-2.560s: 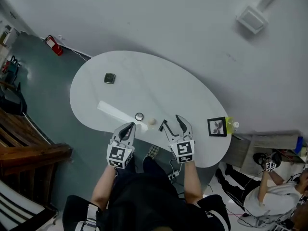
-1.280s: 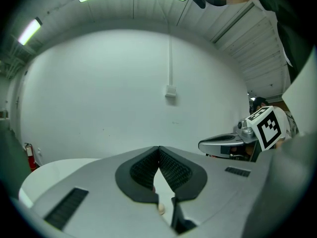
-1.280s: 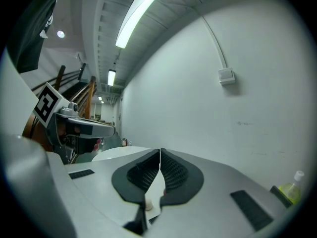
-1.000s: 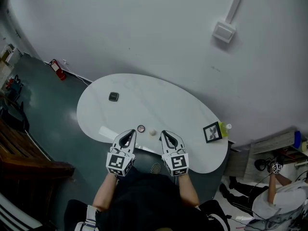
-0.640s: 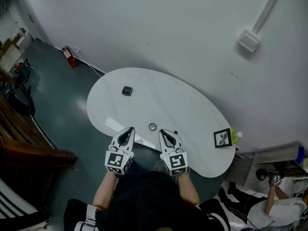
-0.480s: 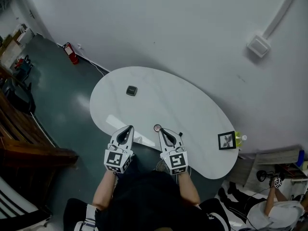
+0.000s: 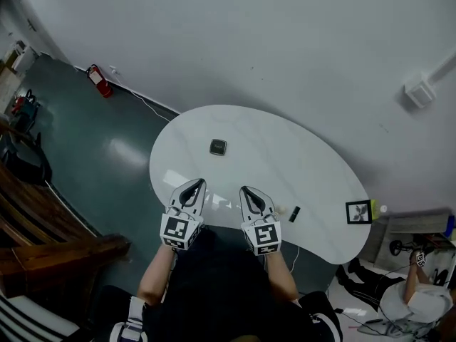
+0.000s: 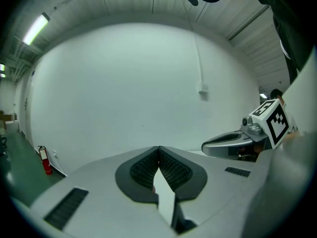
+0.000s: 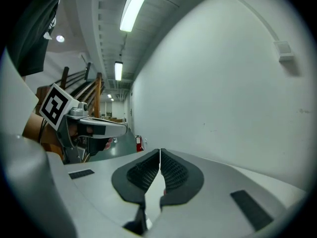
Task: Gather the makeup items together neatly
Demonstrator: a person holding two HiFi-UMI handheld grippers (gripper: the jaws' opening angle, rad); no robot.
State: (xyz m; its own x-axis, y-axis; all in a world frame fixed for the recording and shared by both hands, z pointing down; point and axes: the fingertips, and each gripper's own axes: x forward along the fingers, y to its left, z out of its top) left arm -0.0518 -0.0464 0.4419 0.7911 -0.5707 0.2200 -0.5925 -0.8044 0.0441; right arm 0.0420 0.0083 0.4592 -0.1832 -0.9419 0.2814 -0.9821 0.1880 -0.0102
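Bare industrial hall: white wall (image 7: 249,41), green floor (image 7: 96,155), strip lights (image 9: 133,5), fire extinguisher (image 7: 98,81), wooden staircase (image 7: 50,251).

White curved table (image 7: 285,148) held one dark square compact (image 7: 218,147), one small cream ball (image 7: 281,210), one black tube (image 7: 294,213), one black-framed picture (image 7: 358,211).

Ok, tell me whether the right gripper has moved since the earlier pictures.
Yes. Against the table, the right gripper has pulled back to the near edge and leftward, away from the frame.
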